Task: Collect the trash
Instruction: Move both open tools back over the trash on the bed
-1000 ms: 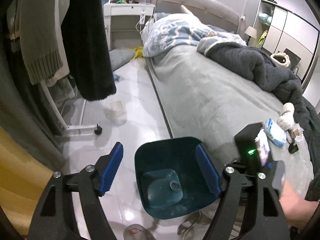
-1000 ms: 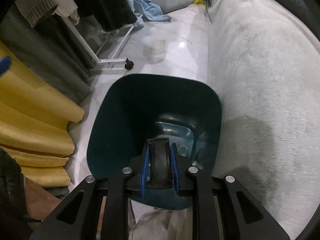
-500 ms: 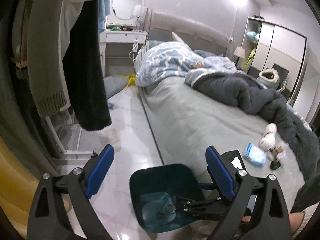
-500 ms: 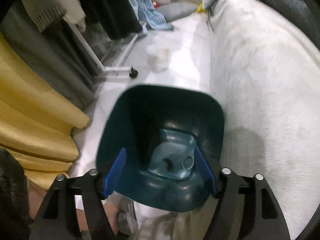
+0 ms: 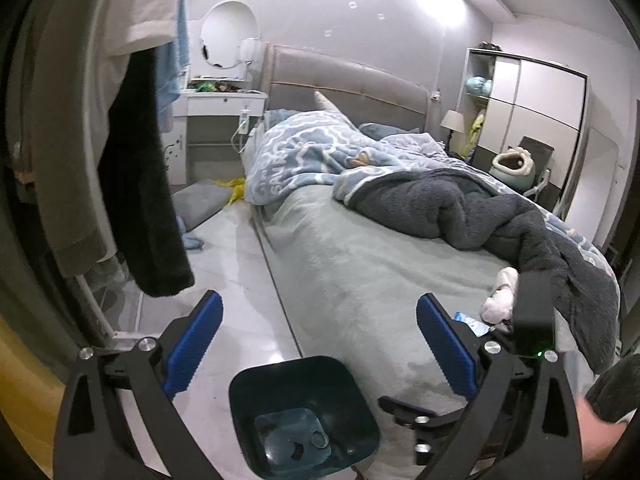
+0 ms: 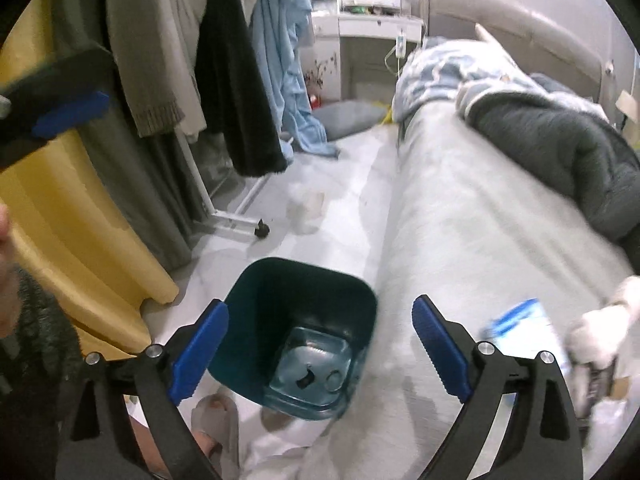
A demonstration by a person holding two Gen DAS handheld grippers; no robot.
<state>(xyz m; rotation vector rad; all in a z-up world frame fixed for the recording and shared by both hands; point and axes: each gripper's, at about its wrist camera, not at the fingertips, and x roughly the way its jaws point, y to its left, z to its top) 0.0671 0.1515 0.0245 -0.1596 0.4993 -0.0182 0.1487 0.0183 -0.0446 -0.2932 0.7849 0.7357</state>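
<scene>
Trash bin: dark teal bin (image 5: 304,412) is standing on the pale floor (image 5: 240,280), right against the near left edge of the bed (image 5: 360,272); a blue-tinted clear plastic piece (image 6: 316,372) is lying at its bottom with small bits on it.
Left gripper: I am holding my left gripper (image 5: 318,344) above the bin with the blue pads spread wide and nothing between them.
Right gripper: I am holding my right gripper (image 6: 320,350) released too, jaws wide apart, looking down into the bin from over the bed's edge.
Feet: a grey slipper (image 6: 216,420) is showing just near of the bin.
Trash on bed: a blue-and-white packet (image 6: 520,328) and a crumpled white wad (image 5: 500,300) are lying together on the grey sheet, right of the bin; a small dark item beside them is too blurred to name.
Floor, farther: a clear plastic cup (image 6: 306,210) is sitting near the rack's caster (image 6: 262,232).
Left side: clothes are hanging on the rack (image 5: 132,168), with a yellow curtain (image 6: 80,216) beside.
Far: a dark grey blanket (image 5: 460,212) and a blue patterned duvet (image 5: 308,152) are piled toward the headboard (image 5: 344,80).
</scene>
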